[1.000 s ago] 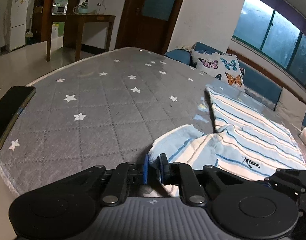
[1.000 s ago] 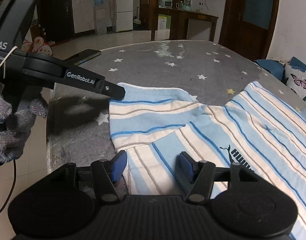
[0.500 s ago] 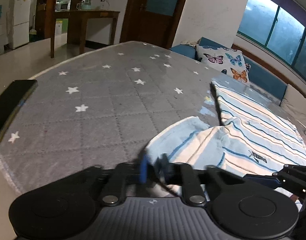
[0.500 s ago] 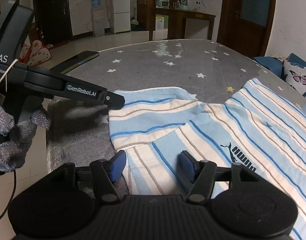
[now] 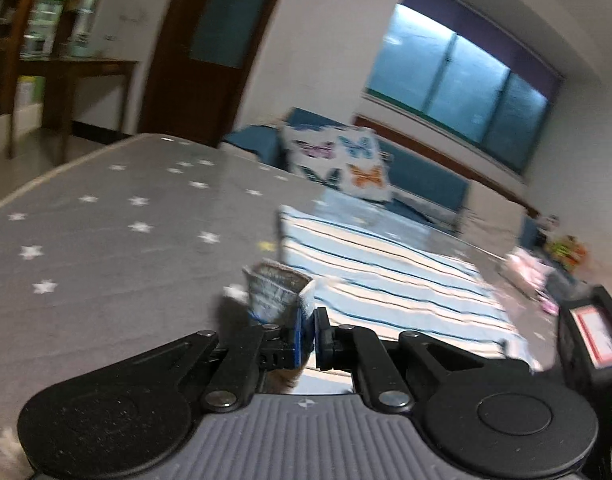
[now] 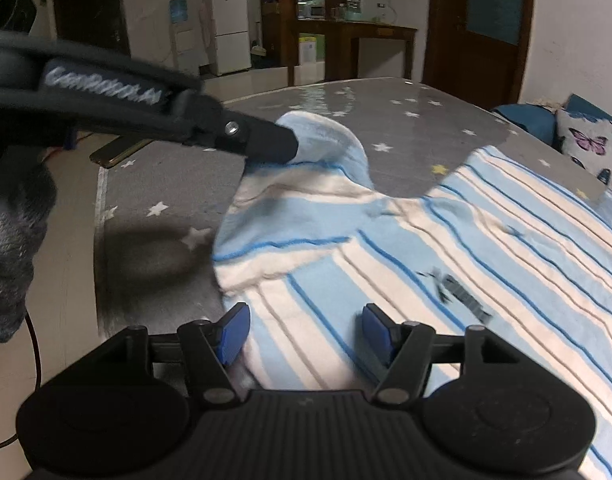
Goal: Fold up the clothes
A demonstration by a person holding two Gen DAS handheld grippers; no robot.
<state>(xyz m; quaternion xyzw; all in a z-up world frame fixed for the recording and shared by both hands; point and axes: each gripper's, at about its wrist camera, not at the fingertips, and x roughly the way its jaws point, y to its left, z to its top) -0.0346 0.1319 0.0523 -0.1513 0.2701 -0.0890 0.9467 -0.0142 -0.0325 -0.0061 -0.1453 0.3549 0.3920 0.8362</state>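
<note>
On a grey star-print bed cover (image 6: 385, 120), the left gripper (image 5: 309, 334) now lifts the sleeve (image 6: 317, 148) of a blue-and-white striped shirt (image 6: 485, 248) clear of the surface; a second ago that sleeve lay flat on the cover with the gripper low beside it. Its jaws have clenched the rest of the way onto the sleeve's edge, a tuft of fabric standing up just beyond the blue pads (image 5: 298, 336). The left-wrist view has swung up and towards the shirt's body, and is blurred with motion.

By this reading, the first fold is under way: the sleeve is gripped securely enough to be carried inward over the shirt's chest.

The right gripper (image 6: 306, 332) has hardly shifted. Its jaws stand apart over the shirt's near hem, cloth lying beneath and between them; the pads do not appear to press on it, and they have spread a little wider than a second ago.

The shirt lies spread across the cover, its body stretching away towards a butterfly-print cushion (image 6: 593, 148) beyond the cover's far edge, its one raised sleeve on the side nearest a dark phone (image 6: 118, 152) at the cover's border.

Counted: one shirt, one sleeve in view, two grippers, one phone, one butterfly cushion, one gloved hand (image 6: 10, 248) behind the left gripper.
</note>
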